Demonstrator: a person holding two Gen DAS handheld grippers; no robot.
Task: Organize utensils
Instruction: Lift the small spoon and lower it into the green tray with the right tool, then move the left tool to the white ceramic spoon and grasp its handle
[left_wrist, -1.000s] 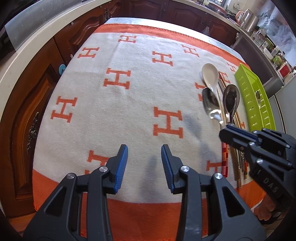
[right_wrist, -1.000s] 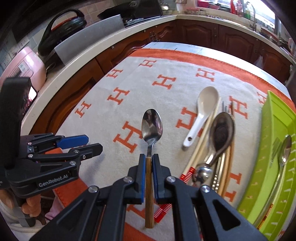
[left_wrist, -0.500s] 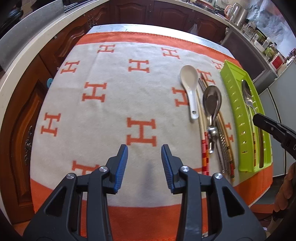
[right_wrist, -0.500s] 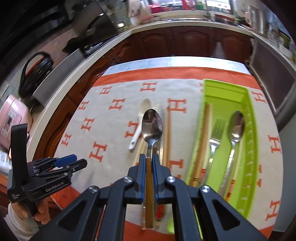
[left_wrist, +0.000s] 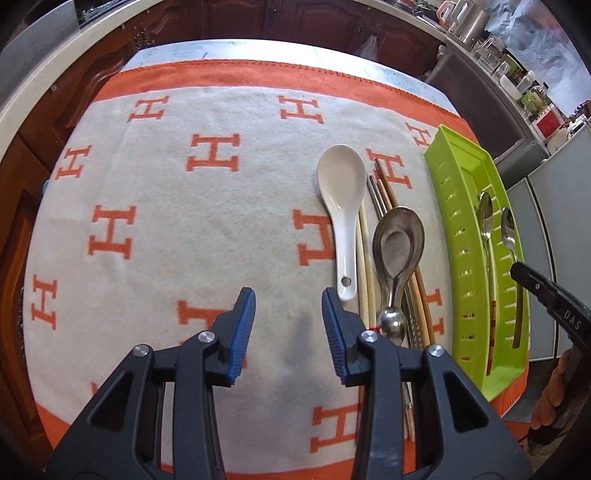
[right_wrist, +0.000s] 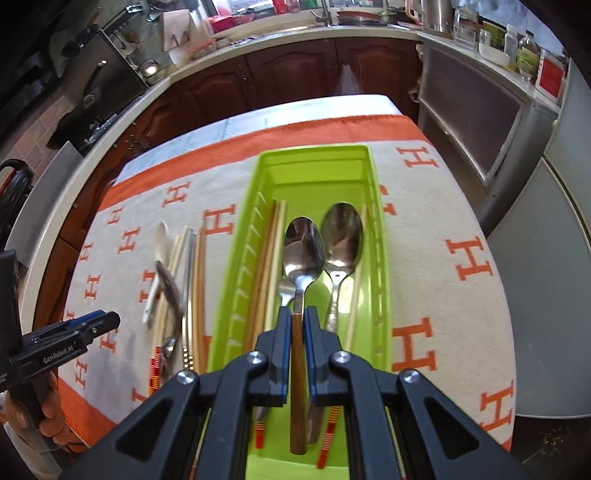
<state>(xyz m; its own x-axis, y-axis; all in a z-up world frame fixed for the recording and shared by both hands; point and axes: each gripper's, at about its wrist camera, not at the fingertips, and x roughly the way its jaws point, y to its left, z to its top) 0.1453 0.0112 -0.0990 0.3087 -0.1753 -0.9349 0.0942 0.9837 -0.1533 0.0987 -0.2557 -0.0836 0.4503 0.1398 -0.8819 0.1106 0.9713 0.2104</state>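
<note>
My right gripper (right_wrist: 297, 325) is shut on the wooden handle of a metal spoon (right_wrist: 303, 251), which hangs lengthwise above the green tray (right_wrist: 314, 151). Lying in the tray are chopsticks (right_wrist: 269, 258), a fork (right_wrist: 286, 290) and another metal spoon (right_wrist: 341, 236). My left gripper (left_wrist: 288, 317) is open and empty above the H-patterned cloth (left_wrist: 184, 221). Just right of it lie a white ceramic spoon (left_wrist: 341, 192), a large metal spoon (left_wrist: 397, 243) and loose chopsticks (left_wrist: 384, 188). The left wrist view shows the tray (left_wrist: 454, 206) at the right, with the held spoon (left_wrist: 508, 229) over it.
Dark wooden cabinets (right_wrist: 295, 74) and a counter (right_wrist: 369, 31) with jars and bottles ring the table. A grey appliance (right_wrist: 480, 118) stands off the table's right side. The cloth's left half (left_wrist: 129, 184) carries no utensils. A hand (right_wrist: 51, 421) holds the left gripper's handle.
My right gripper carried the wooden-handled spoon rightward from over the cloth to above the green tray, rolling as it went. My left gripper slid right, closer to the utensil pile.
</note>
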